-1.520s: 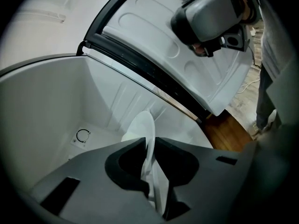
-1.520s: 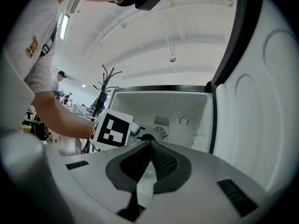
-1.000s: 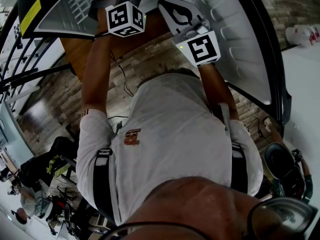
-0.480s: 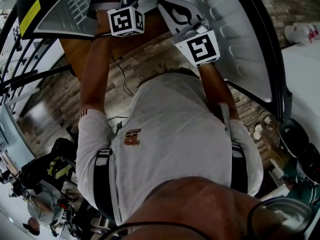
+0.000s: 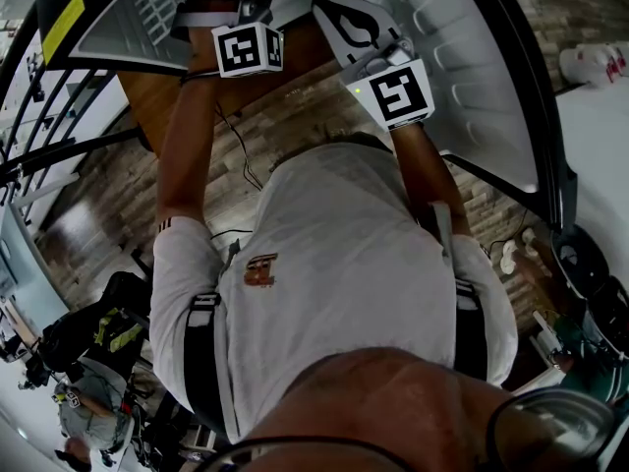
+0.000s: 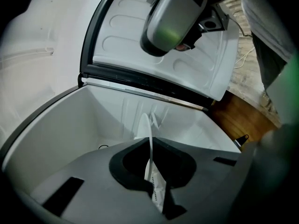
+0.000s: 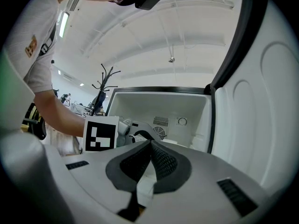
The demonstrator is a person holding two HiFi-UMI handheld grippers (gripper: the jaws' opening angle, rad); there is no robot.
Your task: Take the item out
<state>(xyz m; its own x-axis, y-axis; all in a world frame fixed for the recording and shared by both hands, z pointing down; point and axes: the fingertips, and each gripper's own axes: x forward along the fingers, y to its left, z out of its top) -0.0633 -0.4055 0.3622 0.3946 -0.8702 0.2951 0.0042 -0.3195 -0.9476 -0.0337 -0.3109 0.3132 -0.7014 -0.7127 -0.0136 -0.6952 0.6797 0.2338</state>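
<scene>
My left gripper (image 6: 150,146) is shut on a thin white flat item (image 6: 148,167), seen edge-on between the pads and reaching up past the tips. It hangs inside the open white compartment (image 6: 60,125). In the head view only the left gripper's marker cube (image 5: 248,47) shows, and its jaws are hidden. My right gripper (image 7: 150,143) is shut with its pads meeting and nothing between them. It is held higher, beside the open door (image 7: 261,125), and appears as a grey body (image 6: 175,17) above the left gripper. The left gripper's cube (image 7: 100,133) shows at the compartment's mouth.
The compartment's back wall has a vent grille (image 7: 160,121) and a round fitting (image 7: 182,121). The door's ribbed inner panel (image 6: 140,27) stands open above the dark seal (image 6: 140,80). Wood flooring (image 5: 295,106) with a cable lies below. A cluttered work area and people are at the lower left (image 5: 88,391).
The left gripper's cube has shifted slightly and turned a little at the compartment's mouth. The right gripper has hardly moved. The head view has drifted at its right edge.
</scene>
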